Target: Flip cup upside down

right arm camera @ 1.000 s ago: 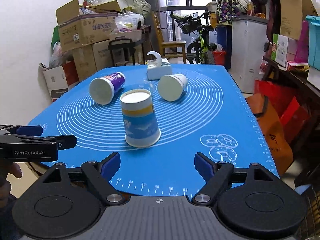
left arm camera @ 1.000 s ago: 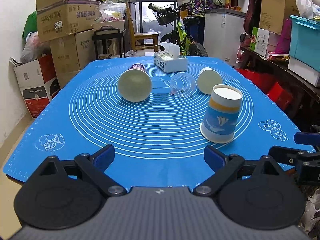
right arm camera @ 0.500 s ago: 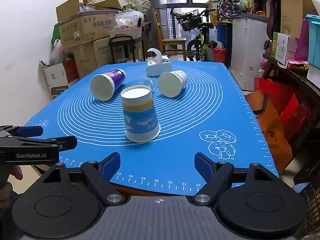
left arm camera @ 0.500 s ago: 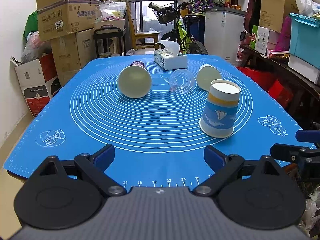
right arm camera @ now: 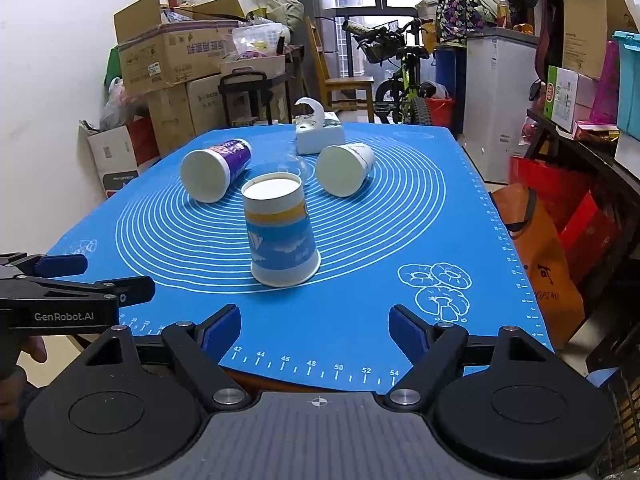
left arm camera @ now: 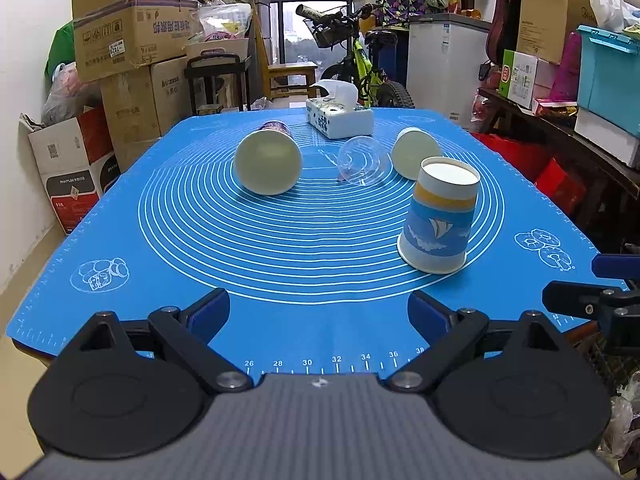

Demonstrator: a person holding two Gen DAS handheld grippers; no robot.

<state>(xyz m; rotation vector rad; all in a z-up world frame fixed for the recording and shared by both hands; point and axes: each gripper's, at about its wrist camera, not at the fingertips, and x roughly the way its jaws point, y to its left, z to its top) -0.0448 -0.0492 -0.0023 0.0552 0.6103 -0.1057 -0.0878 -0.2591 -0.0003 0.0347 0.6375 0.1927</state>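
Note:
A blue-and-white paper cup with a sailboat print (left arm camera: 440,220) stands upside down, rim on the blue mat (left arm camera: 280,248); it also shows in the right wrist view (right arm camera: 282,236). A purple cup (right arm camera: 214,170), a clear plastic cup (left arm camera: 362,162) and a white cup (right arm camera: 346,170) lie on their sides behind it. My left gripper (left arm camera: 318,312) is open and empty over the mat's near edge. My right gripper (right arm camera: 316,326) is open and empty, well short of the sailboat cup.
A tissue box (left arm camera: 340,120) sits at the mat's far end. Cardboard boxes (left arm camera: 132,36) stack on the left. A bicycle (left arm camera: 360,64) and a white cabinet (left arm camera: 448,64) stand behind. Shelves with bins (left arm camera: 608,64) line the right. The right gripper shows at the left view's edge (left arm camera: 592,300).
Both grippers have drawn back toward the mat's near edge; the ruler marks now show. The cups have not moved.

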